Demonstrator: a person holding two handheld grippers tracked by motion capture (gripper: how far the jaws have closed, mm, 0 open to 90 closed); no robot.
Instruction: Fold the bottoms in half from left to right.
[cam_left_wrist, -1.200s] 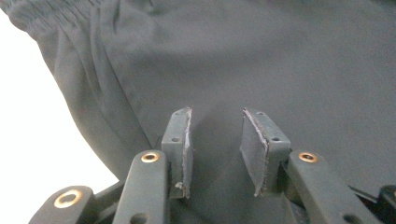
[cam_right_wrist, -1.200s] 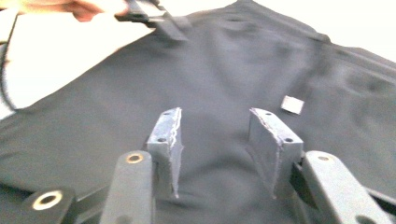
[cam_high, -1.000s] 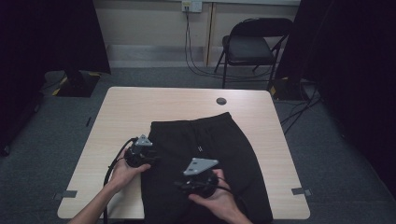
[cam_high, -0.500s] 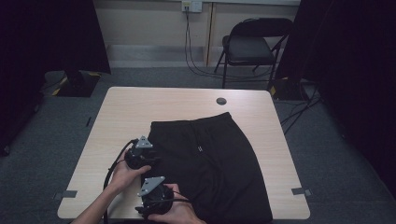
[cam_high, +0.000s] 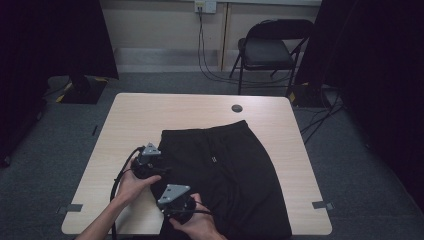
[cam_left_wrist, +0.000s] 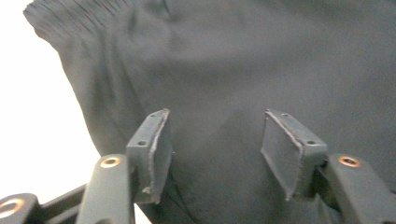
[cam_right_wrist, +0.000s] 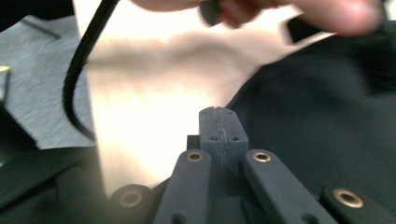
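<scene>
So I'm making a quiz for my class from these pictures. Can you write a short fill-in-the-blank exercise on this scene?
1. The shorts on the table are ____ in colour.
2. The jaws of the right gripper are ____.
3. The left gripper holds its jaws ____ over the cloth.
4. Behind the table stands a folding ____.

Missing words: black; shut; open; chair

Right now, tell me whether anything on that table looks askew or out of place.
The black shorts lie askew, turned at an angle to the table edges, with the hem hanging past the near edge. Nothing looks spilled or damaged.
</scene>
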